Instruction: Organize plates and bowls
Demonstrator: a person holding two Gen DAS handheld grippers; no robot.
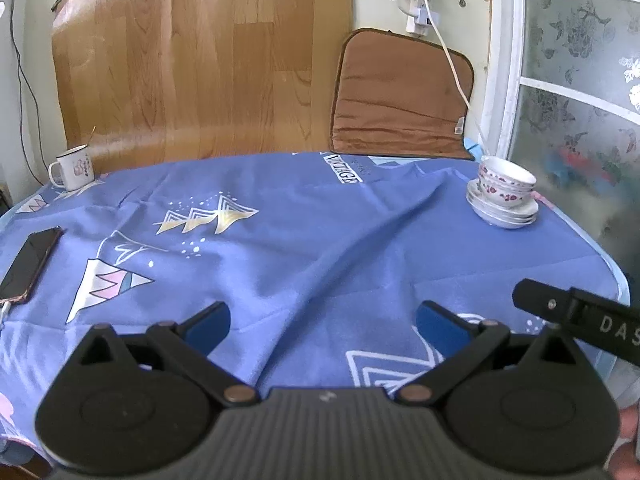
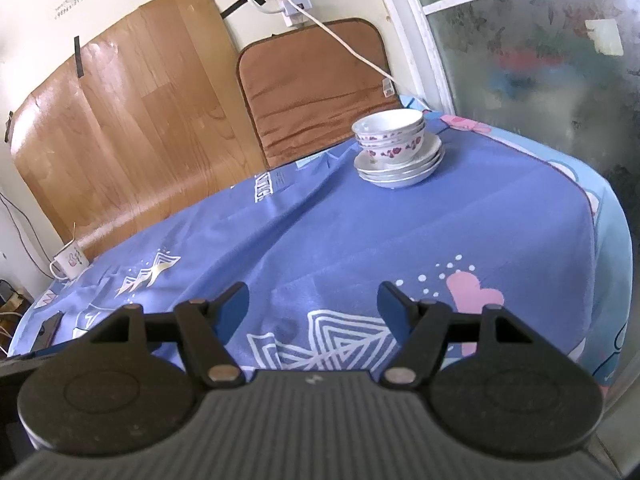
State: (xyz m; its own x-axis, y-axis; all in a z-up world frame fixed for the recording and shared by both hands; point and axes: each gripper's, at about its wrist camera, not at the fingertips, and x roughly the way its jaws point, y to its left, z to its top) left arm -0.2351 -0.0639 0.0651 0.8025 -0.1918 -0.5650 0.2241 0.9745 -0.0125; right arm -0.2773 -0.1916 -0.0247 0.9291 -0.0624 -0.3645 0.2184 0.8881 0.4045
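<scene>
A stack of white bowls with red flower print (image 1: pixel 506 186) sits on a stack of white plates (image 1: pixel 505 216) at the far right of the table; the bowls (image 2: pixel 390 136) and plates (image 2: pixel 400 170) also show in the right wrist view, far ahead. My left gripper (image 1: pixel 322 322) is open and empty, low over the blue tablecloth (image 1: pixel 304 240) near the front edge. My right gripper (image 2: pixel 313 304) is open and empty, also near the front, well short of the stack. Part of the right gripper's black body (image 1: pixel 580 320) shows in the left wrist view.
A white enamel mug (image 1: pixel 74 170) stands at the far left edge. A dark phone (image 1: pixel 30 264) with a cable lies at the left. A brown cushion (image 1: pixel 400 96) and a wood-pattern sheet (image 1: pixel 192 60) lean on the wall behind. A frosted glass door (image 1: pixel 580 100) is on the right.
</scene>
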